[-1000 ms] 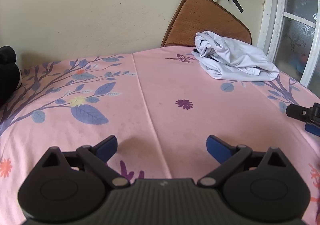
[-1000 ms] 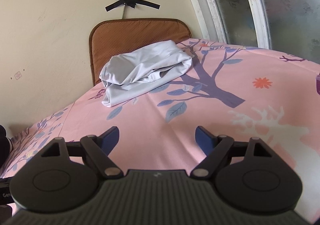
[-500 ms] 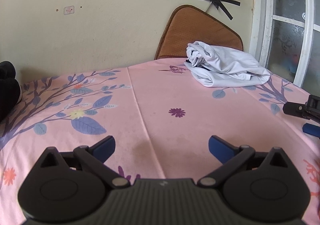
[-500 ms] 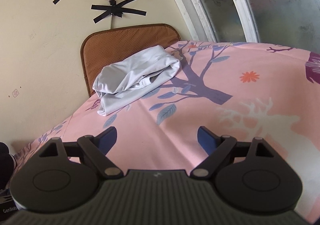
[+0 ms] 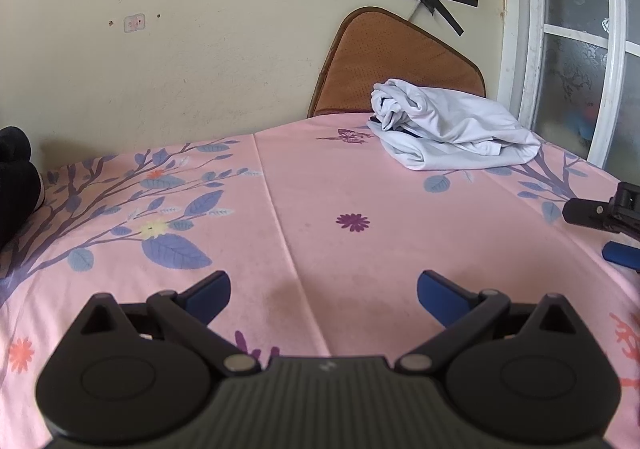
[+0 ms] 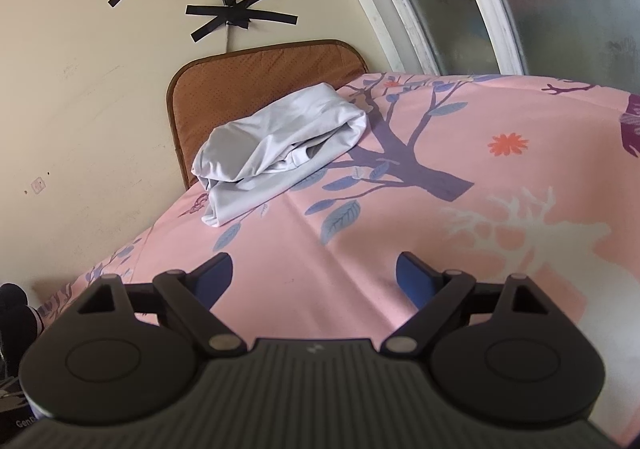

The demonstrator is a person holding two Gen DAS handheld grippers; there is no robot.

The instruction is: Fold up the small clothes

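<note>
That rumpled white garment (image 5: 452,137) at the far end of the pink floral bedsheet (image 5: 320,209), by the brown cushion (image 5: 400,61), looks soft and light, best pinched at a loose hem, while the left gripper (image 5: 323,291) and the right gripper (image 6: 314,275) hang spread and empty, well short of it.

Both cameras sit low over the near edge of the pink sheet (image 5: 320,185), looking slightly downward toward the far wall, the right one rolled sideways, and share the white garment (image 5: 452,129) (image 6: 280,145) lying far off.
</note>
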